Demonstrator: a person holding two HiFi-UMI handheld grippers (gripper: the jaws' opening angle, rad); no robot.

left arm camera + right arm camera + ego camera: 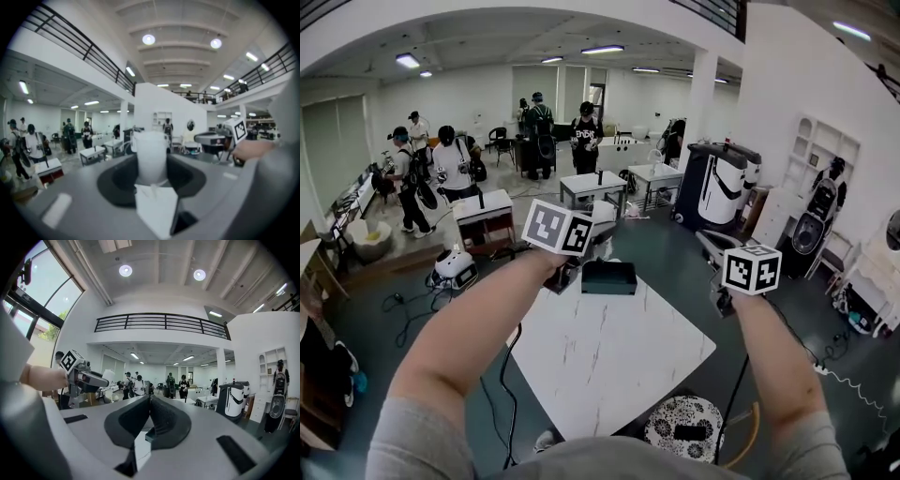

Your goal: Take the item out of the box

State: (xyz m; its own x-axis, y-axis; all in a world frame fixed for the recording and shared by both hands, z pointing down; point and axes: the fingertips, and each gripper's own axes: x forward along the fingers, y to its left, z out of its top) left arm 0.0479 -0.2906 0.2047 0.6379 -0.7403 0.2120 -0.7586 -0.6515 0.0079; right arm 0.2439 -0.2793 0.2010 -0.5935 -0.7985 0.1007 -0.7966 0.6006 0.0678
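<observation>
A black open box [608, 277] stands at the far edge of the white marble table [609, 366]. My left gripper [596, 223] hangs above and a little left of the box, shut on a white cylinder-like item [603, 212]. In the left gripper view the white item [151, 157] stands upright between the jaws and fills the gap. The right gripper view shows that left gripper [96, 378] from the side, the white item [108, 376] at its tip. My right gripper [715, 251] is held level beyond the table's right corner, its pads [151, 405] pressed together with nothing between them.
A stool with a patterned cushion [689, 428] stands at the table's near edge. Cables [511, 375] run over the dark floor beside the table. Small white tables [592, 186], several people [586, 136] and a large white and black machine [717, 187] fill the hall beyond.
</observation>
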